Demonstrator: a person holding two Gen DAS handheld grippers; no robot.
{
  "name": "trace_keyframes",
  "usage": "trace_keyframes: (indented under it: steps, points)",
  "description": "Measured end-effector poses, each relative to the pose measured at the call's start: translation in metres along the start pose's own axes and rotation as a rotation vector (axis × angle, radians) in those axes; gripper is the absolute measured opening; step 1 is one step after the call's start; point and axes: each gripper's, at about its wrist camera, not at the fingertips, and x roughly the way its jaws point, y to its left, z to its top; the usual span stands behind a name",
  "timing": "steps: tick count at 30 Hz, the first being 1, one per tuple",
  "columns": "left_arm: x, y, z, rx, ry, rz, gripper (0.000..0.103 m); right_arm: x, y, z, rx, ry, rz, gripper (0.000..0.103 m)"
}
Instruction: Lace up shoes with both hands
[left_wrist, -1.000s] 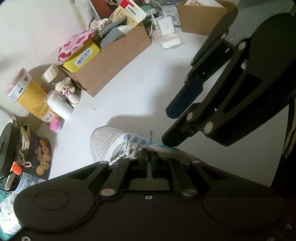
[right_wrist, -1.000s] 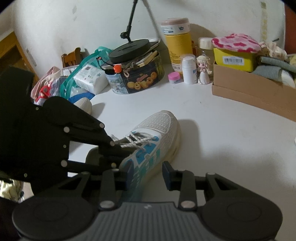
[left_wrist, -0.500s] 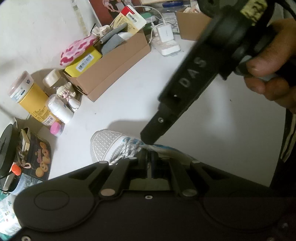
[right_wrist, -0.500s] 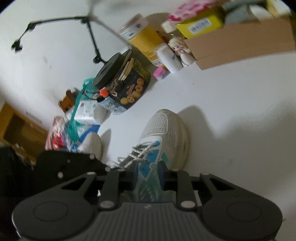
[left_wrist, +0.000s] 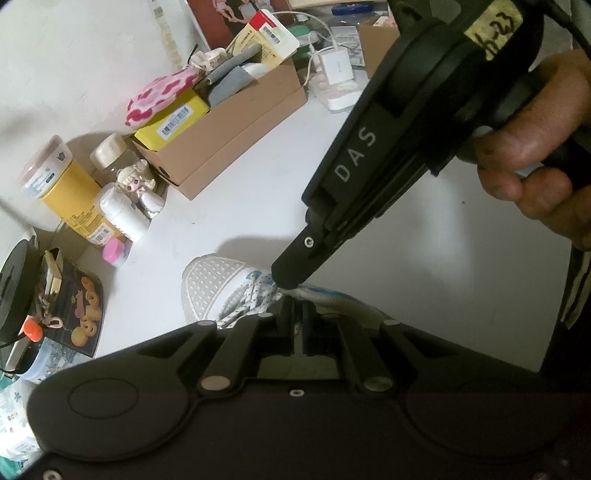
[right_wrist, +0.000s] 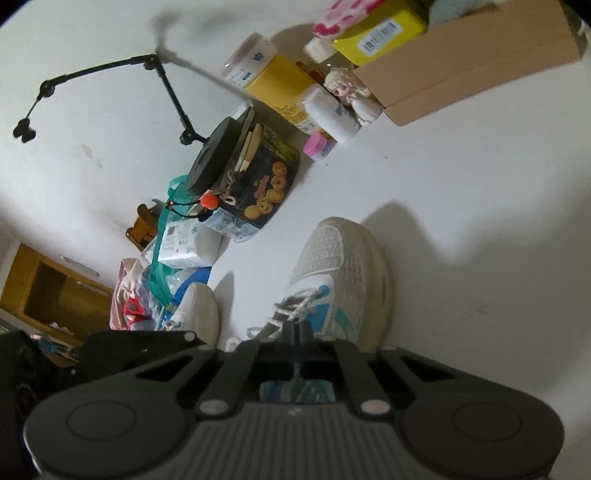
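A white mesh sneaker (left_wrist: 218, 284) with blue marks lies on the white table, toe toward the clutter; the right wrist view shows the sneaker (right_wrist: 343, 266) too. My left gripper (left_wrist: 295, 314) sits low over the lacing, jaws a sliver apart and starting to open, with a pale strip of shoelace (left_wrist: 251, 299) between the pads. My right gripper (left_wrist: 286, 280) comes down from the upper right, held by a hand (left_wrist: 535, 166). In its own view the right gripper (right_wrist: 297, 328) has its jaws closing together on the shoelace (right_wrist: 299, 306) at the eyelets.
A second white shoe (right_wrist: 199, 314) lies left of the sneaker. Behind stand a cookie tin (right_wrist: 258, 192), a yellow canister (left_wrist: 70, 192), small bottles, a figurine and an open cardboard box (left_wrist: 229, 136). Bags pile up at the left table edge.
My right gripper has rolled, come down to the lacing and gone from open to shut at the lace. My left gripper has stayed in place over the shoe.
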Motion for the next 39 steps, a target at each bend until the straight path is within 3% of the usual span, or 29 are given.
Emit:
trace_keyframes:
  steps: [4,10,14,29,39]
  points:
    - [-0.012,0.000,-0.003,-0.005,0.000,0.045,0.021,-0.017,-0.006,0.000,0.020,-0.044,-0.005,0.002]
    - [-0.031,-0.002,-0.005,-0.027,-0.005,0.074,0.022,-0.060,-0.018,0.009,0.035,-0.148,-0.030,0.002]
    - [-0.039,-0.007,-0.007,-0.037,-0.002,0.092,0.030,-0.095,-0.028,0.016,0.037,-0.225,-0.060,0.002]
    - [-0.041,-0.023,-0.016,-0.054,0.042,0.103,0.037,-0.222,-0.069,0.028,0.065,-0.484,-0.217,0.002]
    - [-0.045,-0.023,-0.017,-0.061,0.041,0.109,0.037,-0.274,-0.083,0.031,0.082,-0.600,-0.301,0.002]
